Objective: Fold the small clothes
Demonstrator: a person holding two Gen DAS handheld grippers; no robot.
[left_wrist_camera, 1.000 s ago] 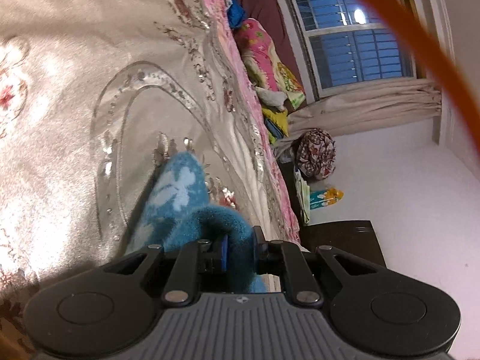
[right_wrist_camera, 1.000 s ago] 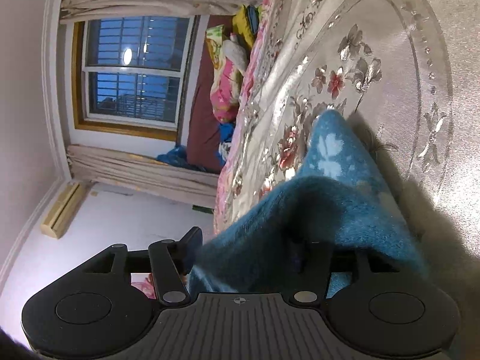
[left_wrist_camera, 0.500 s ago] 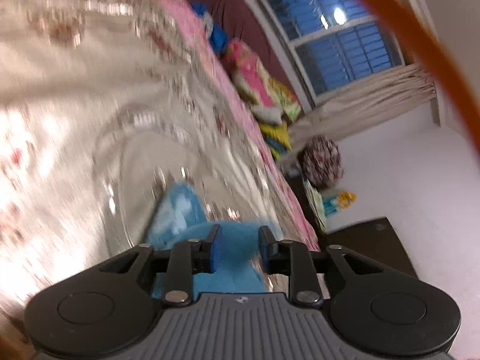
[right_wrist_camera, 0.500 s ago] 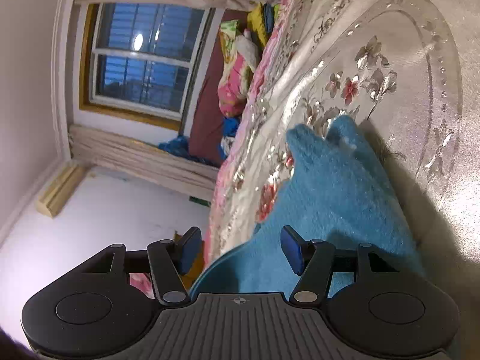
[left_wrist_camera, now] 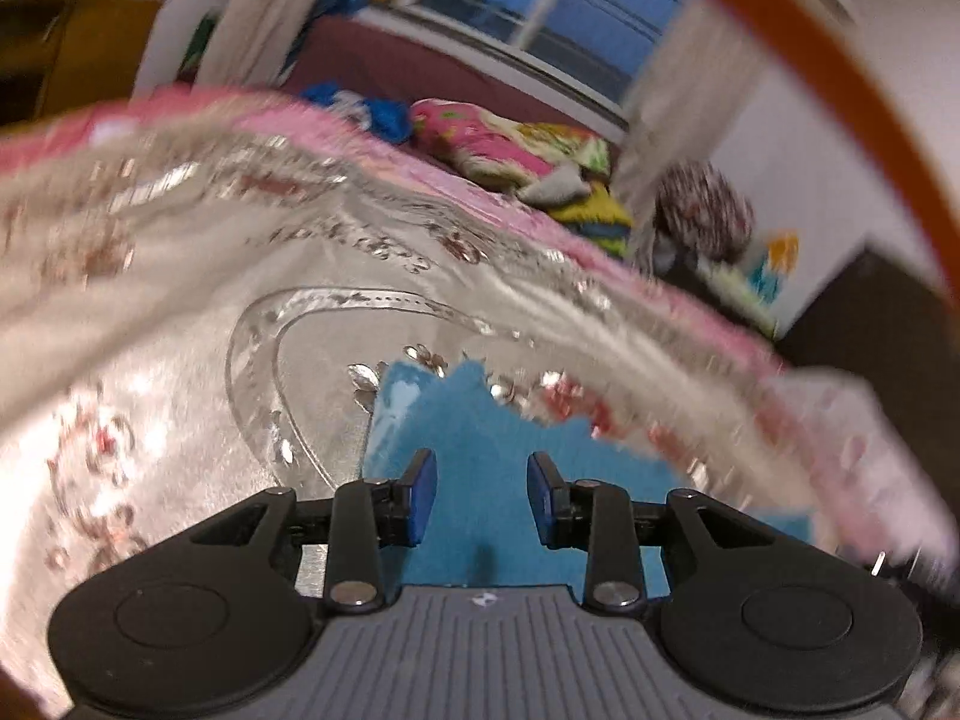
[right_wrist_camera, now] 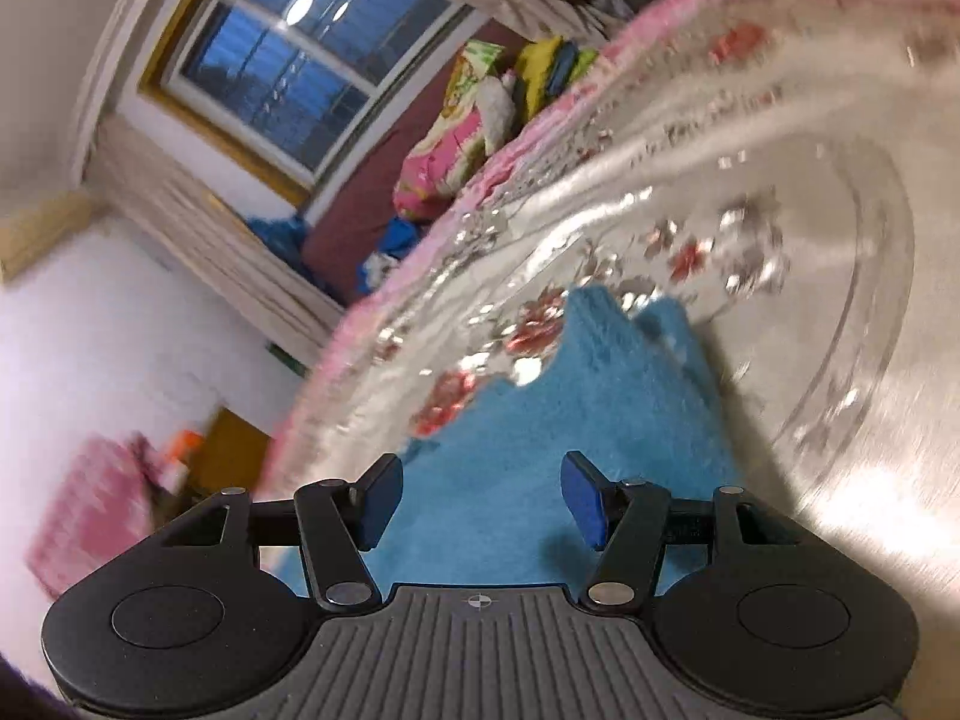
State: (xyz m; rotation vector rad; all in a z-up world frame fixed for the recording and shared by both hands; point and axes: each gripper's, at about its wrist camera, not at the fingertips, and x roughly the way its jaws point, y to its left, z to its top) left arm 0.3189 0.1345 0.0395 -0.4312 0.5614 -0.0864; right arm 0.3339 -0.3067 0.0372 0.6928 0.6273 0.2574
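You are working on the bed [left_wrist_camera: 180, 276], whose shiny floral cover gives you a broad, flat, soft surface to lay a fold on; the piled bedding [left_wrist_camera: 510, 150] along the far edge, under the window [left_wrist_camera: 540, 30], lies well apart from your work.

The blue garment [left_wrist_camera: 480, 450] lies flat on that cover, just ahead of and below both grippers. In the right wrist view it [right_wrist_camera: 540, 420] spreads from under the tool toward the embroidered flowers, with two points of cloth at its far end. It looks doubled over, so my guess is that a fold has just been laid down and the cloth is left to settle.

Your left gripper [left_wrist_camera: 482, 495] has its jaws narrow and opening, with nothing pressed between the blue pads [left_wrist_camera: 420, 495]; the garment only shows through the gap, beneath them. Your right gripper [right_wrist_camera: 480, 498] stands with its jaws at a middling width, likewise empty above the cloth. Neither tool holds anything, which suits lifting clear before you pick the next edge.
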